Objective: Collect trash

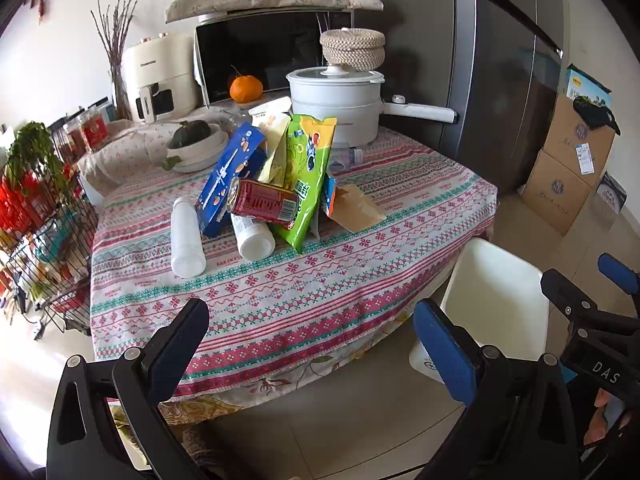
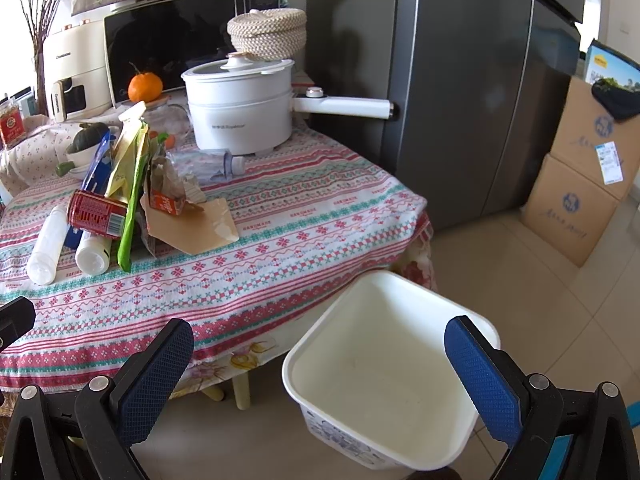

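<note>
Several pieces of trash are lying heaped mid-table: a red can [image 1: 264,202] resting on a green wrapper [image 1: 308,176] and blue packet [image 1: 230,178], which are hiding whatever sits behind them. Both the left gripper [image 1: 312,344] and right gripper [image 2: 320,364] are hovering short of the table [image 1: 280,300] with jaws spread wide and holding nothing, the right one over a white bin [image 2: 384,380] whose base is cut off.

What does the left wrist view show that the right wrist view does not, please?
Only the left wrist view shows the wire rack beside the table and the right tongs. Only the right wrist view shows the bin's full empty inside and a table leg. Both show the red can, green wrapper, white pot and orange.
</note>
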Tool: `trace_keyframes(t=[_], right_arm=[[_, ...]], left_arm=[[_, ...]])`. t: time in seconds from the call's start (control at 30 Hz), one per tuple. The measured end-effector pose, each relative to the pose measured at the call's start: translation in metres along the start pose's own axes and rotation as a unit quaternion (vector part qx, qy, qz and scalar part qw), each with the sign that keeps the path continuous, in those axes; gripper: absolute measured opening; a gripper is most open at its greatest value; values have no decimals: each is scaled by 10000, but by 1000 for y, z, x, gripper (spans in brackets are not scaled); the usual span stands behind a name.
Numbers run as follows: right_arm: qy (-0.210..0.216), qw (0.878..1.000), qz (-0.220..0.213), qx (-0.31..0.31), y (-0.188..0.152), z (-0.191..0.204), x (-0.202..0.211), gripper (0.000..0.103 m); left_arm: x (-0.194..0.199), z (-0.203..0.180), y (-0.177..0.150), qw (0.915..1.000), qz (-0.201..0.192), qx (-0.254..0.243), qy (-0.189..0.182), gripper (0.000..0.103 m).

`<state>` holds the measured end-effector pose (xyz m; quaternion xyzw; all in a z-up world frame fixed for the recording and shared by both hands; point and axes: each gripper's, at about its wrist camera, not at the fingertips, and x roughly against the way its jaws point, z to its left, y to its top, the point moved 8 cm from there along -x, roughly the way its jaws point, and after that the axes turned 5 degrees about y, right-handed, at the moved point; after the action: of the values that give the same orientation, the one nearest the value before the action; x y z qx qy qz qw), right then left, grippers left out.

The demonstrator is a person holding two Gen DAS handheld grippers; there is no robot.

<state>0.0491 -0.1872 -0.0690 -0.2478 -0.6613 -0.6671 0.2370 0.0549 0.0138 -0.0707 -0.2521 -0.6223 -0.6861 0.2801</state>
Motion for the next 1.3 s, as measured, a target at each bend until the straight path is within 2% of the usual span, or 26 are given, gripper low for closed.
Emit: trace_keyframes(t=[1.3], right_arm=[[29, 10000, 46, -54, -3, 1, -1, 103]], left_arm=[[2, 6, -1, 10000, -57, -31, 61, 103]])
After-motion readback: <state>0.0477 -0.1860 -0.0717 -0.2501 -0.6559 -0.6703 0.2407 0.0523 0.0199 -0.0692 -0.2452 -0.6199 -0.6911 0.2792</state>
